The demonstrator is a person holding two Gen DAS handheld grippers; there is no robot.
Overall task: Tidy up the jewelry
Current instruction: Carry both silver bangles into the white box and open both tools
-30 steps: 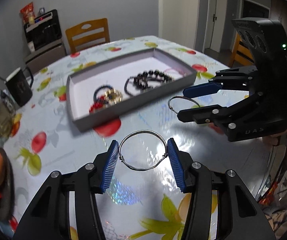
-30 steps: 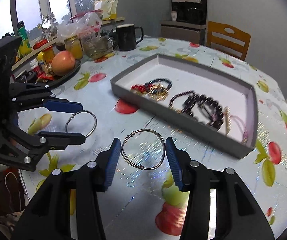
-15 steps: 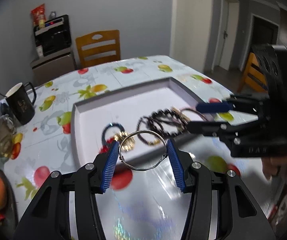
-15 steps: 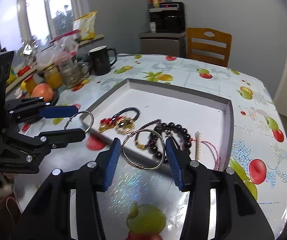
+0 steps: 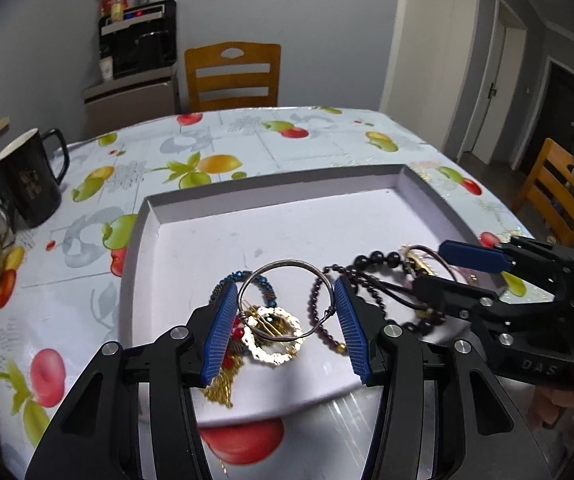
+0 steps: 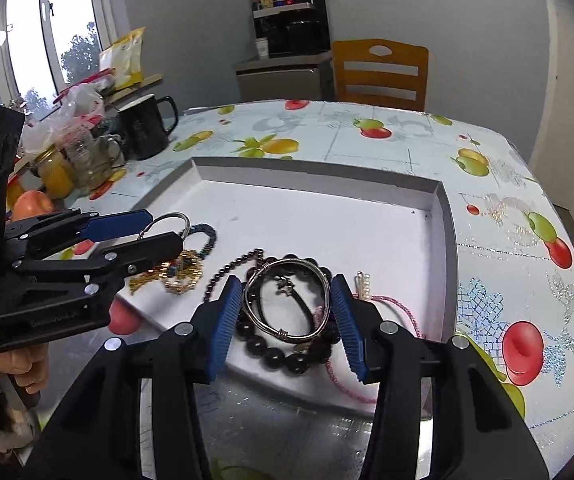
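My left gripper (image 5: 285, 284) is shut on a silver wire bangle (image 5: 287, 263), held flat between the blue pads over the near left part of the grey tray (image 5: 271, 188). Under it lie a gold brooch (image 5: 273, 354) and a blue bead bracelet (image 5: 266, 282). My right gripper (image 6: 287, 279) is shut on a second silver bangle (image 6: 283, 333) over the black bead bracelet (image 6: 271, 356) in the tray (image 6: 311, 180). Each gripper also shows in the other's view: the right gripper (image 5: 433, 264) at the tray's right, the left gripper (image 6: 165, 227) at its left.
A black mug (image 5: 31, 184) and glass jars (image 6: 91, 156) stand left of the tray on the fruit-print tablecloth. A pink cord (image 6: 403, 312) lies in the tray's right part. A wooden chair (image 5: 233, 76) stands beyond the table. A hand (image 6: 11, 364) grips the left tool.
Both grippers have travelled from over the bare tablecloth to above the tray, each still carrying its bangle. The tray now fills the middle of both views.
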